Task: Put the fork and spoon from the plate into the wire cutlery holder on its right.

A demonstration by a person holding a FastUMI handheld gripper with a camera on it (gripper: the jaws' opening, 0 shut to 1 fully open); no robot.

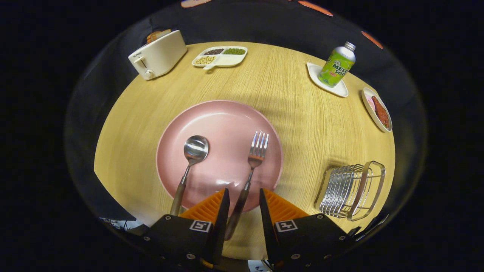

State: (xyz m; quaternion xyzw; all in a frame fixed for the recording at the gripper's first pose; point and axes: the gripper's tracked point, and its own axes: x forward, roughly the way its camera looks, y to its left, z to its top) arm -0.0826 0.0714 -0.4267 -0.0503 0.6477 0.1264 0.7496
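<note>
My tool is apart, fingers straddling the fork handle, not touching it. Fork and spoon lie on the pink plate at 12 o'clock, spoon left. Wire holder at 2 o'clock on the bench, nothing inside. Divided tray far back holds beans.

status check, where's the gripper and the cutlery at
Gripper open, fingers astride fork handle. Fork and spoon both on pink plate. Wire cutlery holder right of plate, nothing between.
</note>
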